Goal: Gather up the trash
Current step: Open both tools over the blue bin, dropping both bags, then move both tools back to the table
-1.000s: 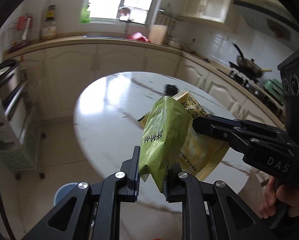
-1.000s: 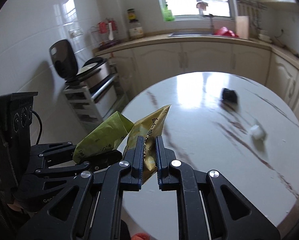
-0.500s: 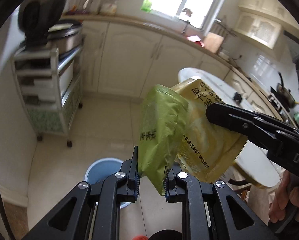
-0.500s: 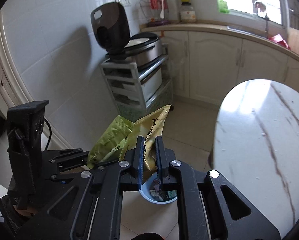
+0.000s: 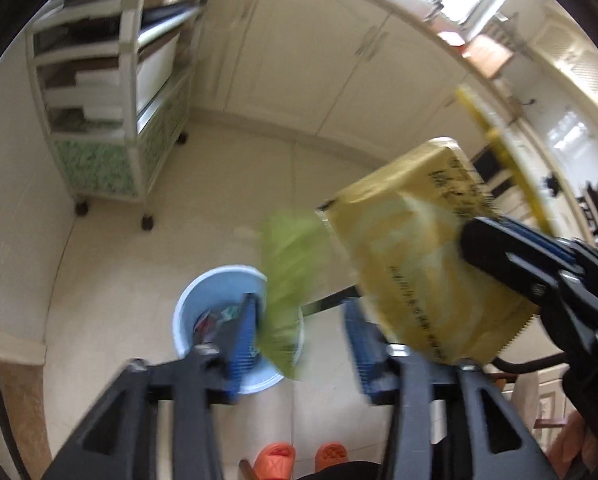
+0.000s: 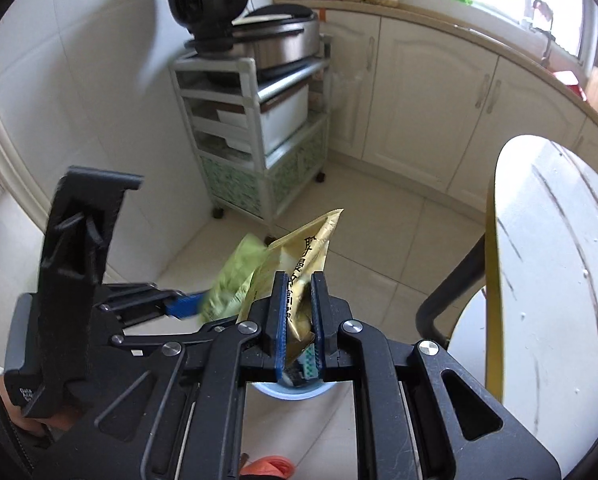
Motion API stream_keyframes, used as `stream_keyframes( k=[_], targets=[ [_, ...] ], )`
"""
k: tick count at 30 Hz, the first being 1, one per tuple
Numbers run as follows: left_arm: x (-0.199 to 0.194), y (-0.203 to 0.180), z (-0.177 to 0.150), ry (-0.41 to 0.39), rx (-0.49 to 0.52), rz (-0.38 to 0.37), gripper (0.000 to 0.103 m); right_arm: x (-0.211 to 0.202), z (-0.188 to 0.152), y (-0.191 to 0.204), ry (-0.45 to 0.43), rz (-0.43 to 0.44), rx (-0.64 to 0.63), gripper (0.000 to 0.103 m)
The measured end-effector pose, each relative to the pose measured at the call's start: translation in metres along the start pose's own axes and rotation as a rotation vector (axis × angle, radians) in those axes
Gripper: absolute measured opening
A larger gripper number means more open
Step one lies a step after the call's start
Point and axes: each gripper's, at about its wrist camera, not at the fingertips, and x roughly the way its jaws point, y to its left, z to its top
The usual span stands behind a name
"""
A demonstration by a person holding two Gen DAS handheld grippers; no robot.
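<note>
Left gripper [image 5: 299,332]: jaws spread wide, blue pads apart, tilted downward, blurred. Right gripper [image 6: 299,312]: jaws pinched narrow on yellow wrapper [image 6: 299,264], pointing down and forward. Grippers side by side, near each other, left one on scene left.

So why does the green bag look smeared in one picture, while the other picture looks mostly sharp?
In the left wrist view, motion blur smears the green bag and the left gripper, whose fingers stand wide apart above the blue bin. In the right wrist view, the yellow bag, the right gripper and the cart are crisp; only the green bag is soft. Both views bend straight lines.
</note>
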Motion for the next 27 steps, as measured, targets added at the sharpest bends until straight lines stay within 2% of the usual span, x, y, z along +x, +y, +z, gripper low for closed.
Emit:
stream_keyframes(
  k=[1,4,9,14,21,22,24,27],
  targets=[
    [0.004,0.003,0.002,0.01,-0.013,-0.001,0.054,0.004,-0.001,-0.001,0.007,-0.009,-0.001,0.011],
    [0.014,0.012,0.007,0.032,-0.051,-0.01,0.059,0.017,0.0,-0.002,0.02,-0.037,-0.018,0.011],
    [0.021,0.006,0.023,0.027,-0.074,-0.008,0.063,0.036,0.0,-0.01,0.051,-0.013,0.004,0.011],
    [0.013,0.019,0.014,0.008,-0.099,0.021,0.066,0.048,-0.001,-0.013,0.051,0.028,0.031,0.012],
    [-0.026,0.017,-0.002,-0.052,-0.088,0.042,0.067,0.03,-0.002,-0.009,0.003,0.028,0.054,0.032],
    [-0.034,0.014,-0.003,-0.065,-0.085,0.043,0.067,0.024,-0.002,-0.008,-0.006,0.026,0.056,0.034],
    [-0.053,0.008,-0.012,-0.092,-0.078,0.051,0.068,0.008,-0.002,-0.007,-0.035,0.027,0.06,0.049],
    [-0.087,-0.007,-0.025,-0.153,-0.046,0.089,0.07,-0.021,-0.001,-0.005,-0.081,0.028,0.073,0.054]
  ],
)
